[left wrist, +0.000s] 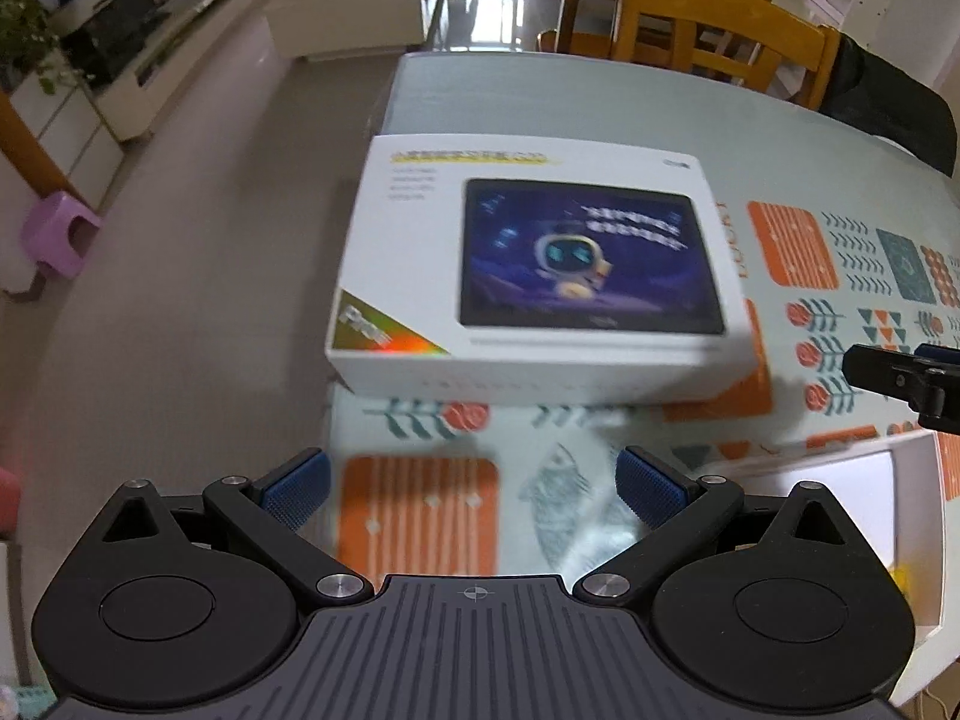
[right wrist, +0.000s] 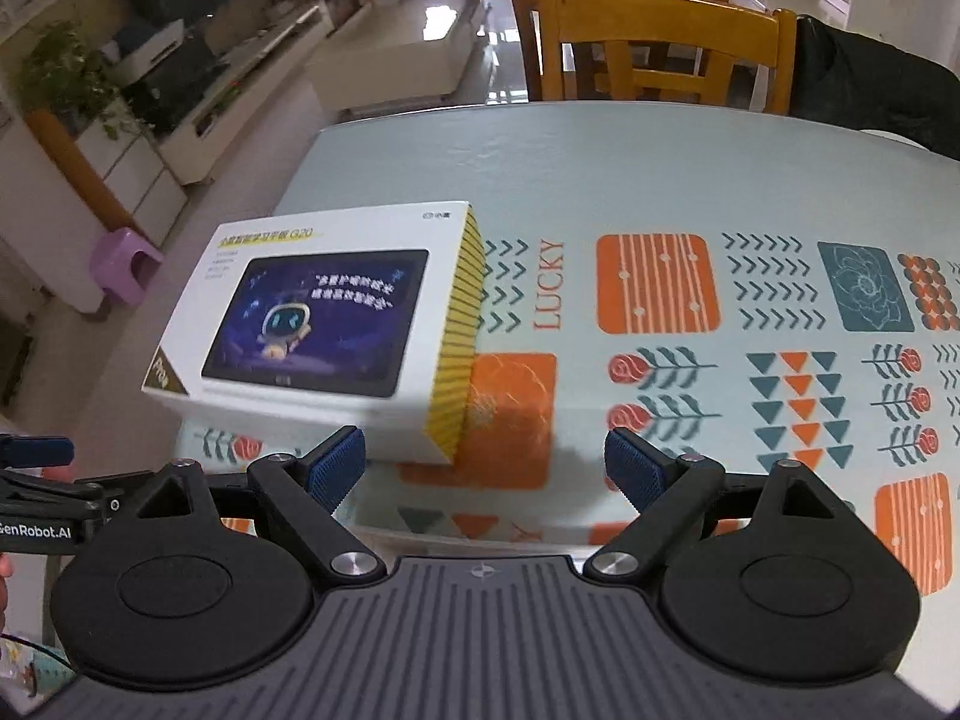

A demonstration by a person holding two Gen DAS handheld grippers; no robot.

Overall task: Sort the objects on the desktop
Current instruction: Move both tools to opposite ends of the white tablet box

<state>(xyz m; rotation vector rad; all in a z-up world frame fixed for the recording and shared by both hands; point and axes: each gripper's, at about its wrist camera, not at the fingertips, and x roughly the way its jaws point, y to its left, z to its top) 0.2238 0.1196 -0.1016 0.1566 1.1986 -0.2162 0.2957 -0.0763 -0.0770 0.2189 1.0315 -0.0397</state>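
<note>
The white tablet box (right wrist: pixel 312 324) lies flat at the table's left edge, its long axis running across the table, printed screen facing up and the yellow-striped end (right wrist: pixel 459 336) turned toward the table's middle. Both tongs hang released and empty: the left gripper (left wrist: pixel 474 483) just short of the box's near side, the right gripper (right wrist: pixel 485 465) near its striped corner. The tablecloth (right wrist: pixel 660 180) is pale blue with orange and teal patterns. Wooden chairs (right wrist: pixel 654 42) stand at the far side, a purple stool (right wrist: pixel 123 264) on the floor.
</note>
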